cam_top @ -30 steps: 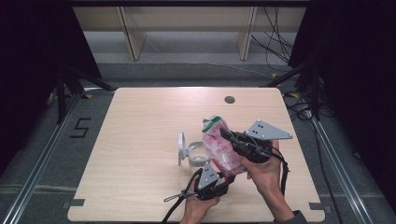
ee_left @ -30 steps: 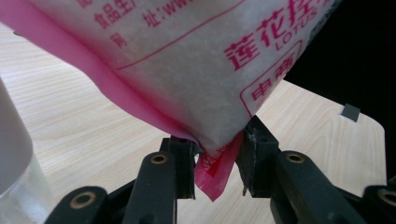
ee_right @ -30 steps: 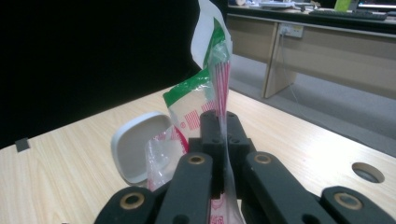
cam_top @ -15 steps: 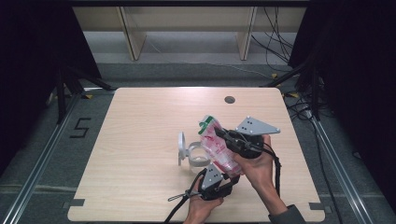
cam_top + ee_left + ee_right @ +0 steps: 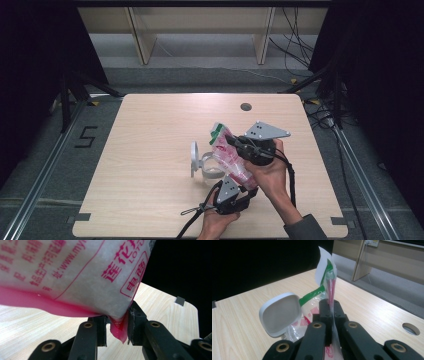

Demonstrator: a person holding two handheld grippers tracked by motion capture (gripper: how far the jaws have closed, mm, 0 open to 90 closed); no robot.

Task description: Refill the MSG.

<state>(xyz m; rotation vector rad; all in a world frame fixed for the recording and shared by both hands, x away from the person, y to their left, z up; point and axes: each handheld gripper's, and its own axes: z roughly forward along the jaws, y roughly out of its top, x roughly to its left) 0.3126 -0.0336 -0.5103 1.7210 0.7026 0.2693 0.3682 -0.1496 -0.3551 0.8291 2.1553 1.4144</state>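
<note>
Bag (image 5: pixel 230 155): whitish plastic, pink print, green top, tilted.

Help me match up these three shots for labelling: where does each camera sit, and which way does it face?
High view: above the person's side, looking forward and down on the table; forearms, left gripper, right gripper.
Left gripper view: rides its gripper, jaws pinching the pink bag corner.
Right gripper view: along shut jaws clamping the bag's edge; white lid beside.
All share the bag.
</note>
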